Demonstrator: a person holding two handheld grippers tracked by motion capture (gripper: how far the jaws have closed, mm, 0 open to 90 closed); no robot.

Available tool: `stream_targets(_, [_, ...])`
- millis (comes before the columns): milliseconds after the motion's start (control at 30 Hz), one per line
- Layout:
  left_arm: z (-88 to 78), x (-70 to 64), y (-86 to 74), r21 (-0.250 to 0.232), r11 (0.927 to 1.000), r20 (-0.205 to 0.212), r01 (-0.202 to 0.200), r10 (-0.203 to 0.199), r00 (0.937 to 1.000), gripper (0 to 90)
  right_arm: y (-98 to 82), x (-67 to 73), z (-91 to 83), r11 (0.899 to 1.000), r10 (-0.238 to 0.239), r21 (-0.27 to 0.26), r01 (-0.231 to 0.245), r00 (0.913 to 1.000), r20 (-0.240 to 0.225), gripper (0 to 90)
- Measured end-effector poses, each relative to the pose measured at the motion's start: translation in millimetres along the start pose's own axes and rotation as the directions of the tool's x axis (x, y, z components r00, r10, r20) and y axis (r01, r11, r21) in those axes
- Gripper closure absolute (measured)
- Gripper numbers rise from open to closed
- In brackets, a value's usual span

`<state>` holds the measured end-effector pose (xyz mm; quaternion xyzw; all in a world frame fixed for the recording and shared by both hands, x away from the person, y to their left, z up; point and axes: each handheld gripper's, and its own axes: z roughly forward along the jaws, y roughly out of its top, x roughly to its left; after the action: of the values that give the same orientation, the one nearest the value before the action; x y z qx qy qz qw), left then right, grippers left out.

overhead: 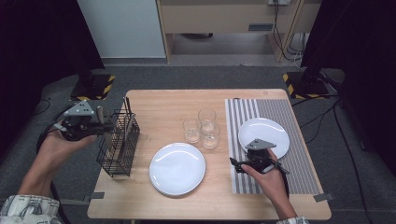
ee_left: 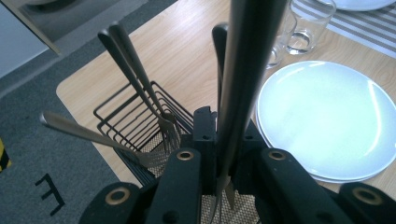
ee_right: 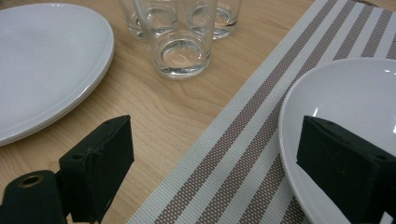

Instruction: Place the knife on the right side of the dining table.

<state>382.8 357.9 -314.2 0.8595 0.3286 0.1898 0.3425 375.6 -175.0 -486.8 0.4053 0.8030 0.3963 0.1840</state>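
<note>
Two plates (overhead: 177,168) sit stacked at the near middle of the table (overhead: 154,100), probably waiting to be laid out, and everything else is easiest placed from that stack. Just to its right, the right gripper (overhead: 256,162) hovers low over the near edge of the striped placemat (overhead: 299,179), its jaws spread wide with nothing between them; it seems parked there, ready to help once the cutlery comes across. A third plate (overhead: 264,135) already lies on that mat, farther right of the stack, so one setting looks begun.

To the left of the stack stands the black wire cutlery basket (overhead: 119,144), with forks (ee_left: 140,74) leaning inside it, handles up for easy picking. Above the basket, the left gripper (overhead: 95,126) has its jaws closed tight on a long dark-handled utensil (ee_left: 245,70), gripped near its working end so the handle points away; it is likely a fork (the tips are half hidden by the jaws). It is held upright, which suits pulling it straight out of the wires.

Beyond the stack, toward the far side, three clear glasses (overhead: 201,128) cluster together, apart from the mat.
</note>
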Motion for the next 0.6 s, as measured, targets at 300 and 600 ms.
stream_targets(300, [-16.9,-11.2,18.7,-0.024,0.9989,0.006,-0.041,0.041,0.9992,82.2,0.1,-1.8,-1.8,1.000,0.001,-0.006,-0.001,1.0000,0.005,11.2])
stream_targets(600, [-28.8,-18.9,28.6,-0.059,0.9964,0.019,-0.061,0.062,0.9979,82.2,0.1,-2.2,-2.3,1.000,0.000,-0.008,0.000,1.0000,0.007,11.2])
